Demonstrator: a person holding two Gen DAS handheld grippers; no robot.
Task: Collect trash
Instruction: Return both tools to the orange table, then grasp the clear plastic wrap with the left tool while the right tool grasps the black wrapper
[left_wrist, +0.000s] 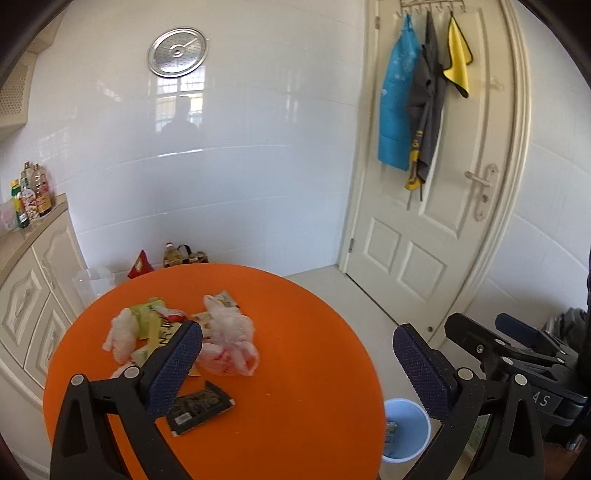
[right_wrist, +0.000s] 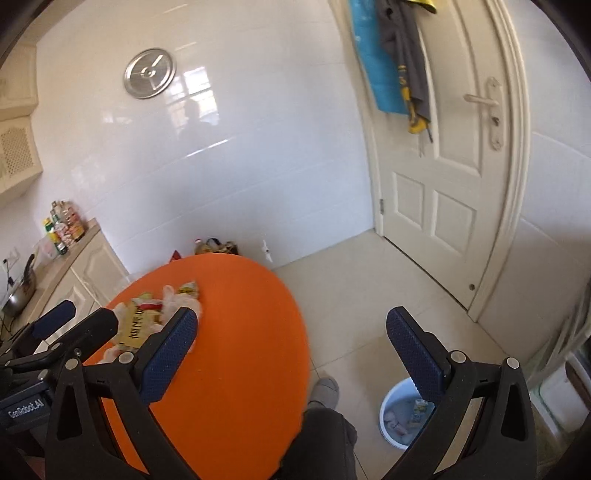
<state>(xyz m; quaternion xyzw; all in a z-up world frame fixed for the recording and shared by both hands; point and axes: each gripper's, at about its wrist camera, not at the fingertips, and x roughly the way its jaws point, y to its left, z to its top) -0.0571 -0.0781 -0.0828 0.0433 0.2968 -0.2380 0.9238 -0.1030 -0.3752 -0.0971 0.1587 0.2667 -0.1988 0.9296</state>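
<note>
A heap of trash lies on the round orange table (left_wrist: 295, 369): crumpled white tissues (left_wrist: 229, 325), a pink-and-white plastic bag (left_wrist: 229, 360), yellow-green snack wrappers (left_wrist: 151, 317) and a dark wrapper (left_wrist: 199, 408) nearest me. My left gripper (left_wrist: 297, 354) hangs above the table with jaws wide open and nothing between them. My right gripper (right_wrist: 291, 343) is open and empty too, over the table's right edge (right_wrist: 295, 314). A light-blue trash bin (right_wrist: 400, 417) stands on the floor to the right of the table with some trash inside; it also shows as the bin (left_wrist: 406, 432) in the left wrist view.
A white door (left_wrist: 436, 184) with hanging cloths stands at the right. Cream cabinets (left_wrist: 26, 302) with bottles (left_wrist: 31, 195) on top line the left wall. Bags and bottles (left_wrist: 181, 254) sit on the floor behind the table. A person's leg and shoe (right_wrist: 325, 395) are beside the table.
</note>
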